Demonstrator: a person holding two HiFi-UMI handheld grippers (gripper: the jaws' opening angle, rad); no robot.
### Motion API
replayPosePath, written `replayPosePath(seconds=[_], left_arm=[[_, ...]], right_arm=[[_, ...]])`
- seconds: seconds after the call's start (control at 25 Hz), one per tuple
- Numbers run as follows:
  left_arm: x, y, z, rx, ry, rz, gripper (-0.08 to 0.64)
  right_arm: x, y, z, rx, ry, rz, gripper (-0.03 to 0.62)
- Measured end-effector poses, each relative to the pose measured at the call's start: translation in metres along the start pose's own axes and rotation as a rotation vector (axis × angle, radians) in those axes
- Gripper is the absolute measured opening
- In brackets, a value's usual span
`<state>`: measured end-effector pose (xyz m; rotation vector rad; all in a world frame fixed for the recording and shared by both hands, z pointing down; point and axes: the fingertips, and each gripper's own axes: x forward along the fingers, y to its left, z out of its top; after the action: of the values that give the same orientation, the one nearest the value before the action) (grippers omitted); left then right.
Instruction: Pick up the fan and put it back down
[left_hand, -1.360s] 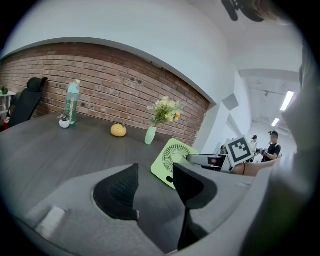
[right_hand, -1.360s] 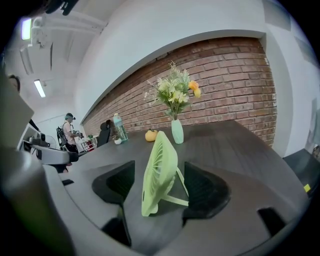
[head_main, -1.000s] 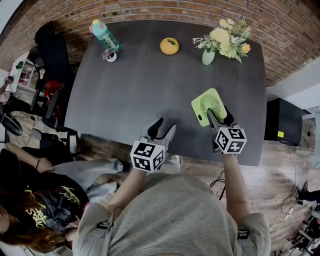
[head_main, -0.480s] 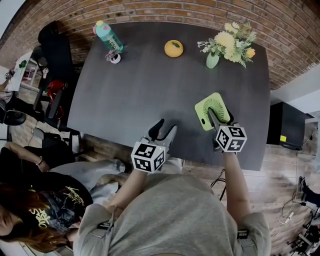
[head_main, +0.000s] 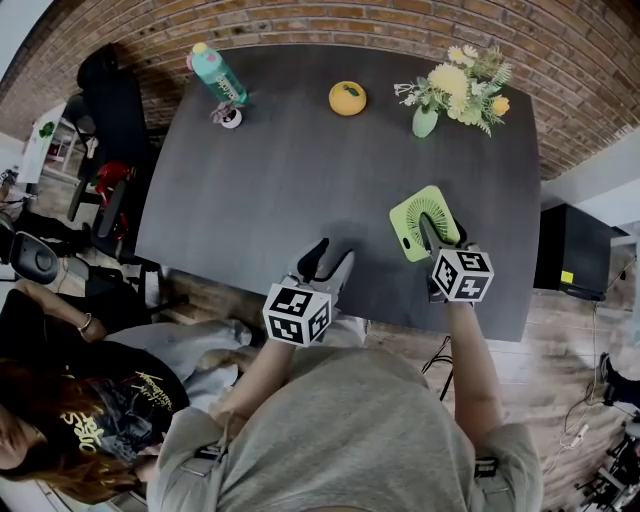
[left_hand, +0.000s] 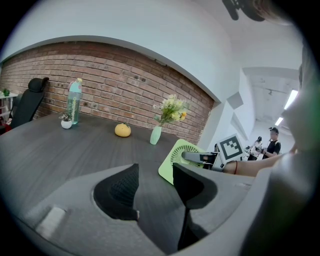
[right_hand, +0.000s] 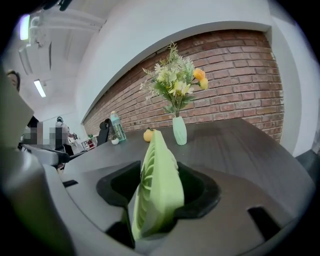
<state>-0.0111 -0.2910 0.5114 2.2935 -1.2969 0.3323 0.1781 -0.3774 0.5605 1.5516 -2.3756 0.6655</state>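
At the front edge of the counter (head_main: 260, 200), closest to the person, the left claw (head_main: 330, 252) hangs with its jaws apart and nothing between them.

Just to its right, the right claw (head_main: 438, 230) has the green fan (head_main: 415, 210) standing edge-on between its jaws, which are closing on it. A gap shows on one side, and I can't be sure the other pad is pressing yet, so it does not look like a grip so far. The fan sits on the right front part of the counter, propped at a tilt.

It looks like a light, stiff plastic thing that should lift easily. The smooth shell may be slippery, and the slotted grille is probably the weak part. The best hold seems to be across the solid frame near the lower edge, squeezing front to back, well clear of the grille. A gentle, square squeeze should keep it from twisting out.

Well beyond the fan, along the far side by the brick wall, stand a vase of flowers (head_main: 425, 118), an orange (head_main: 347, 97) and a bottle (head_main: 218, 73).
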Motion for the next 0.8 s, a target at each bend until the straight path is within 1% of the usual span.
replayPosePath(seconds=[0.32,0.8], left_arm=[[-0.004,-0.001,0.003,0.001,-0.014,-0.001,0.201],[-0.015,0.003,0.011,0.01,-0.052,0.0,0.201]], right_arm=[[-0.001,0.0,0.0,0.015,0.011,-0.004,0.212],[-0.006,0.022,0.003,-0.067,0.021,-0.012,0.193]])
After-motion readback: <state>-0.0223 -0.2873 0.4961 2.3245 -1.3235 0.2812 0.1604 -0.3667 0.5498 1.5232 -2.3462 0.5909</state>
